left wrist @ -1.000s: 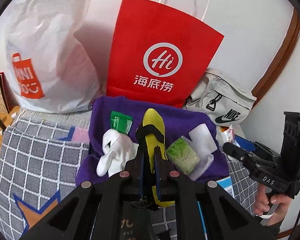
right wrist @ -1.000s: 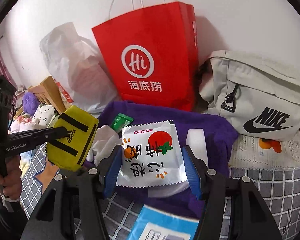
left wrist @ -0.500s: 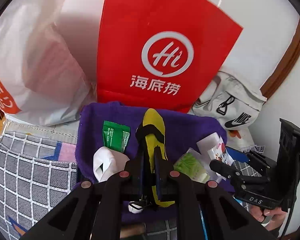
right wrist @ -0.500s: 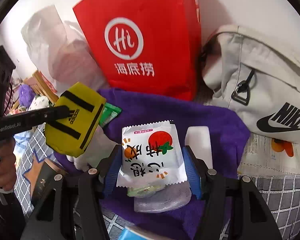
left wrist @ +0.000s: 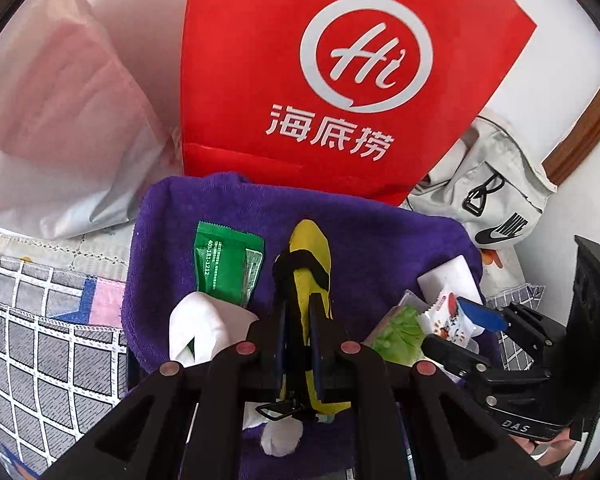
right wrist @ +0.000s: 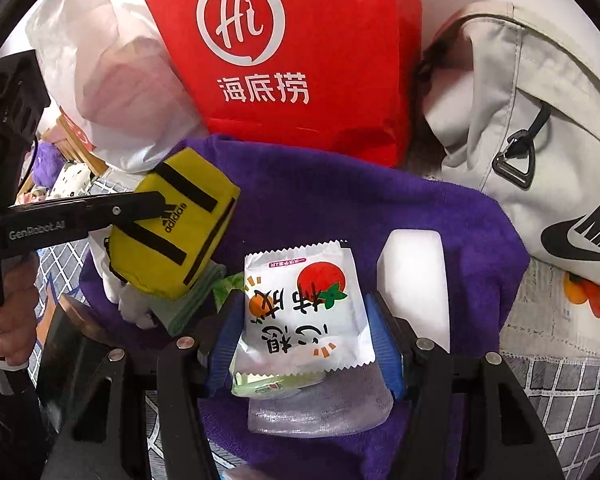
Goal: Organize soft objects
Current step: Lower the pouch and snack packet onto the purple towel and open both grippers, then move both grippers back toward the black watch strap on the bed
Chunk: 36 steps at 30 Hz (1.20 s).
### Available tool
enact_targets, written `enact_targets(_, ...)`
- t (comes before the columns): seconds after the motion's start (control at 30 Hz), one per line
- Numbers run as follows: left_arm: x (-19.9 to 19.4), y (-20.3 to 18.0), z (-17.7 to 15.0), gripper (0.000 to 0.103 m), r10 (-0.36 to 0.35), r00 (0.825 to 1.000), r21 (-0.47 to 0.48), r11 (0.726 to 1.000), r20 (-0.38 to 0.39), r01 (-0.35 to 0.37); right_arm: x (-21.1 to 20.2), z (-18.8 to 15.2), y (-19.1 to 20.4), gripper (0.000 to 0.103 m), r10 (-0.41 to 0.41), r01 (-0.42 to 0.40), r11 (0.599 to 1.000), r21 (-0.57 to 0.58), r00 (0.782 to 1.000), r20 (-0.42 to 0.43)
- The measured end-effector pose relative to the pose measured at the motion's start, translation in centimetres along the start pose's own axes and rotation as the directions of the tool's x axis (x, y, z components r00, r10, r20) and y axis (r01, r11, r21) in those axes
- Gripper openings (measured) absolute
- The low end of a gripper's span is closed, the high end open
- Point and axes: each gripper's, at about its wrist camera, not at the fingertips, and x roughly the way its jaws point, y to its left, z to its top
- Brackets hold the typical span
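My left gripper (left wrist: 298, 320) is shut on a yellow Adidas pouch (left wrist: 310, 256) with black straps and holds it above a purple towel (left wrist: 364, 220); the pouch also shows in the right wrist view (right wrist: 172, 232). My right gripper (right wrist: 304, 320) is shut on a white tissue packet with a red fruit print (right wrist: 300, 308), low over the towel (right wrist: 440, 208). On the towel lie a green sachet (left wrist: 226, 260), a white sock (left wrist: 192, 328), a green-printed packet (left wrist: 398, 334) and a white packet (right wrist: 414, 276).
A red Haidilao paper bag (left wrist: 340, 72) stands upright just behind the towel. A white plastic bag (left wrist: 60, 100) is to its left, a grey Nike bag (right wrist: 540, 140) to its right. A grey checked cover (left wrist: 40, 340) lies underneath.
Both grippers have moved forward and lower toward the towel and red bag, each still holding its item. The bag fills more of both views.
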Motion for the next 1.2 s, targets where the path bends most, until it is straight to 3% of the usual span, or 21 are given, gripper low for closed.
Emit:
enact_targets(0.23, -0.1, 0.0, 0.0, 0.015, 0.02, 1.0, 0.002, 1.0, -0.009, -0.02, -0.1, 0.0, 0.1, 0.066, 0.008, -0.008, 1.0, 0.002, 1.0, 0.001)
enact_targets(0.37, -1.1, -0.1, -0.1, 0.032, 0.051, 0.999, 0.018, 0.999, 0.014, -0.051, -0.4, 0.1, 0.4, 0.074, -0.011, 0.011, 1.0, -0.01, 1.0, 0.01)
enact_targets(0.67, -5.1, 0.1, -1.3, 0.032, 0.052, 0.996, 0.011, 0.999, 0.074, -0.053, -3.8, -0.6, 1.0, 0.076, -0.032, 0.031, 0.999, 0.017, 0.997, 0.075)
enact_targets(0.87, -9.3, -0.2, -3.9, 0.032, 0.033, 0.987, 0.029, 0.999, 0.159, -0.038, -7.3, -2.6, 3.1, 0.076, -0.024, 0.022, 1.0, 0.012, 0.992, 0.128)
enact_targets(1.2, -15.5, 1.0, -10.9, 0.032, 0.053, 0.985, -0.036, 0.998, 0.162, -0.048, -11.3, -8.8, 8.0, 0.076, 0.028, -0.032, 0.999, 0.025, 0.99, 0.141)
